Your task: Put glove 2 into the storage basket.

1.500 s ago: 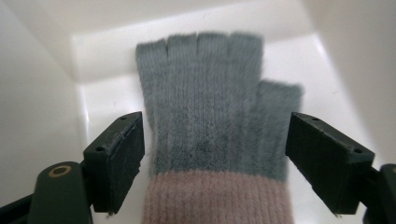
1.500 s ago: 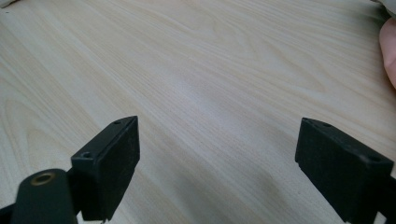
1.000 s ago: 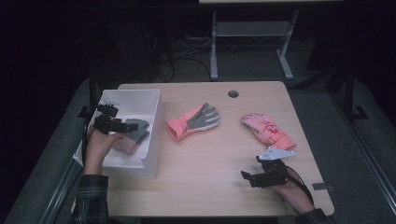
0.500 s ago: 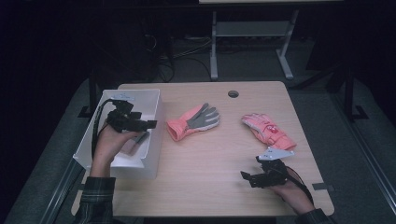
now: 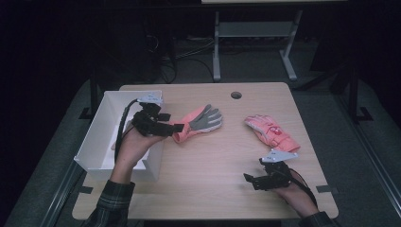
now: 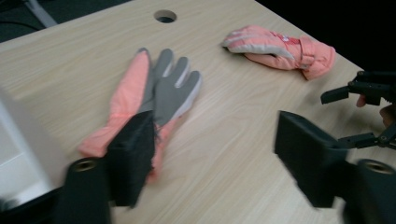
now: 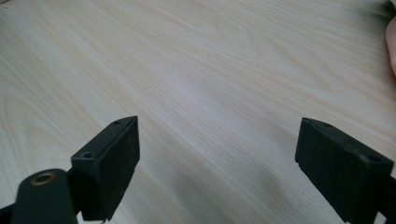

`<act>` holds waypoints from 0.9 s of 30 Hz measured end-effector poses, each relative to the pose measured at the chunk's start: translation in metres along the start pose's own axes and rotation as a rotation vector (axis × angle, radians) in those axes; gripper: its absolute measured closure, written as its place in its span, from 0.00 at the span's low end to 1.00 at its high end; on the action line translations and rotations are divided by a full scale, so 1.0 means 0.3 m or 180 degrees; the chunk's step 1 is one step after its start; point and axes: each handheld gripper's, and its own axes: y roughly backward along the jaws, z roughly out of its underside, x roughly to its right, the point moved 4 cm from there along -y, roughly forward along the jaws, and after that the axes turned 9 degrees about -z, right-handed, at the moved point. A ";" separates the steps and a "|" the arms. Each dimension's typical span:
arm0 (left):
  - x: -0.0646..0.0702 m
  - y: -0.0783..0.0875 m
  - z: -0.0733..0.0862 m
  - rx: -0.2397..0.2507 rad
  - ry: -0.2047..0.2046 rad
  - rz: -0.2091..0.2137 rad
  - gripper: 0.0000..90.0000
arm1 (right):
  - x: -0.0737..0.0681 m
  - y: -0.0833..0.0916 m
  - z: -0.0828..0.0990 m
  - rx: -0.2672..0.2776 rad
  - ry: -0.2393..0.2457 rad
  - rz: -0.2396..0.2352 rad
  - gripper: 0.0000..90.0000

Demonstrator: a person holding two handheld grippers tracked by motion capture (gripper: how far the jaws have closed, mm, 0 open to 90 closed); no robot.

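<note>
On the pale wooden surface (image 5: 208, 165), the left hand-held gripper (image 5: 176, 127) hangs over the right wall of the white rectangular open box (image 5: 101, 125) at the left edge, pointing toward the flat salmon-pink glove with a grey palm (image 5: 198, 123). Its jaws stand well apart and have just been closing a little; nothing is clamped between them. In the left gripper view the same glove (image 6: 154, 100) lies palm up, fingers spread and pointing away toward the round cable hole (image 6: 165, 17), and the left jaw sits in front of the glove's cuff end; whether it touches the fabric I cannot tell. The second glove, a padded salmon-pink one with pale panels (image 5: 270, 133), lies well apart to the right, and from the left gripper view (image 6: 280, 46) it rests near the far right edge. The right hand-held gripper (image 5: 249, 179) rests low near the front right of the surface, just in front of that padded glove, with its grey three-cornered plate on top. Its jaws are spread wide with bare wood grain (image 7: 210, 93) between them and nothing held.
</note>
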 end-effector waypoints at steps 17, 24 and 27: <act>0.174 -0.240 -0.053 -0.0285 -0.0446 -0.0028 1.00 | -0.002 0.004 0.001 0.0015 0.0009 -0.0014 0.15; 0.133 -0.359 -0.056 -0.0355 -0.0384 -0.0169 1.00 | -0.007 0.005 0.001 0.0018 -0.0007 -0.0031 0.15; 0.095 -0.410 -0.051 -0.0369 -0.0324 -0.0241 1.00 | -0.006 0.005 0.001 0.0023 -0.0005 -0.0036 0.15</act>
